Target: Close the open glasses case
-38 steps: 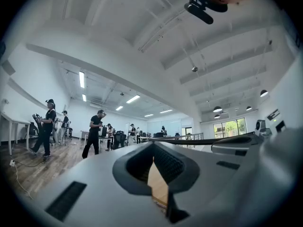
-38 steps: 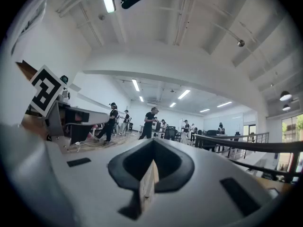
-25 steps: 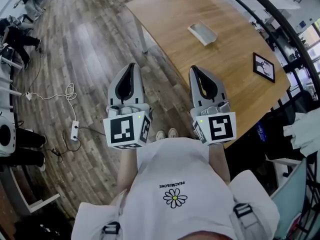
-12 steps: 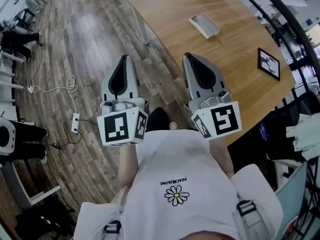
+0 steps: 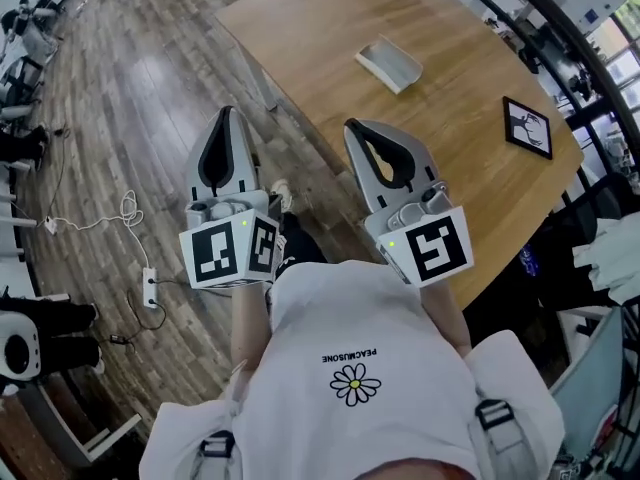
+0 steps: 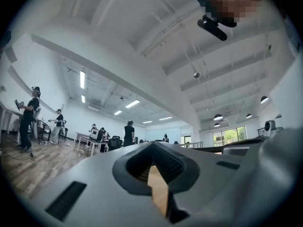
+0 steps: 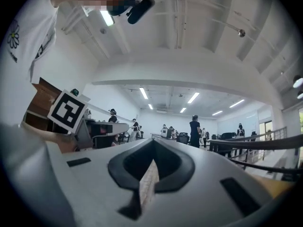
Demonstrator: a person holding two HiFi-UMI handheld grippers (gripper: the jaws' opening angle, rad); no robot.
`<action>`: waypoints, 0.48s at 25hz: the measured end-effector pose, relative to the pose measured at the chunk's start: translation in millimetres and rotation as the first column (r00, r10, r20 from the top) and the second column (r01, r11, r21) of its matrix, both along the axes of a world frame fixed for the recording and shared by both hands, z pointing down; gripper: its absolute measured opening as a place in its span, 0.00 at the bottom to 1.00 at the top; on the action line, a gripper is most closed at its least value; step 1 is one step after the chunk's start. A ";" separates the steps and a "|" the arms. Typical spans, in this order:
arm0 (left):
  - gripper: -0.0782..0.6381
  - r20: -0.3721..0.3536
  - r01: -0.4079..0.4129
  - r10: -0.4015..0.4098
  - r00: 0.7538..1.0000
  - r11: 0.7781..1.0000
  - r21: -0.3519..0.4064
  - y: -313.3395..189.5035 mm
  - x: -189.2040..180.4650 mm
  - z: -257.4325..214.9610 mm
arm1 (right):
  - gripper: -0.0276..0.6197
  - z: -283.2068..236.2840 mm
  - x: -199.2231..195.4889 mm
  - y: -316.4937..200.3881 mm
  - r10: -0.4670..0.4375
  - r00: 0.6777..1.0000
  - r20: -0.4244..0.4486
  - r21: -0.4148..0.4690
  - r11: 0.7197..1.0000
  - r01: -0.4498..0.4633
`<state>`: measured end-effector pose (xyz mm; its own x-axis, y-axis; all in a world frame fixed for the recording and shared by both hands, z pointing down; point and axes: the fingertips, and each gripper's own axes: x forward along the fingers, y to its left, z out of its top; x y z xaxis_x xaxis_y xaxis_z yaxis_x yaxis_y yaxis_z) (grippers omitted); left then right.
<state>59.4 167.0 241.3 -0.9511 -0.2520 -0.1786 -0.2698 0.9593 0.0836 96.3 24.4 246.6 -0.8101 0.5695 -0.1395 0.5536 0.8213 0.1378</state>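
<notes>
- Wooden table [image 5: 330, 28]: an open pale case [image 5: 388, 64] lies near its middle, and a black frame [image 5: 527, 128] lies flat, well apart from it by the right edge.
- Plank floor [image 5: 130, 98]: a white power strip [image 5: 150, 288] with a looped cable [image 5: 125, 211].

Items counted: one wooden table [image 5: 330, 28]; one glasses case [image 5: 388, 65]; one framed picture [image 5: 527, 128]; one power strip [image 5: 152, 286]. Grippers, two: left gripper [image 5: 225, 118] and right gripper [image 5: 355, 130], with one marker cube on each. People in the far hall: several, too small for an exact count.
</notes>
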 end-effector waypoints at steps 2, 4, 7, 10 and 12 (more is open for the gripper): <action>0.13 0.015 -0.051 0.051 0.999 0.999 0.009 -1.7 -33.7 5.4 | 0.05 2.7 -18.5 -3.6 0.067 0.998 0.013 0.027 0.997 -0.068; 0.13 0.024 -0.090 0.090 0.996 0.996 -0.004 -4.2 -68.1 5.6 | 0.05 7.9 -40.9 -9.6 0.147 0.989 0.012 0.057 0.987 -0.147; 0.13 0.026 -0.126 0.126 0.992 0.992 0.003 -3.1 -110.0 1.4 | 0.05 20.7 -73.0 -14.8 0.213 0.976 -0.041 0.045 0.976 -0.211; 0.13 0.012 -0.205 0.205 0.979 0.979 0.008 -10.9 -155.6 4.6 | 0.05 37.3 -110.1 -25.0 0.307 0.946 -0.106 0.035 0.952 -0.305; 0.13 -0.003 -0.273 0.273 0.962 0.962 0.009 -19.3 -186.3 5.3 | 0.05 40.3 -132.7 -29.6 0.373 0.918 -0.133 0.023 0.928 -0.373</action>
<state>-126.9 147.7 246.6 -0.8474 -0.5003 -0.1780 -0.5206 0.8487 0.0928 -36.5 -5.2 287.0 -0.9748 0.2224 -0.0172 0.2203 0.9720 0.0822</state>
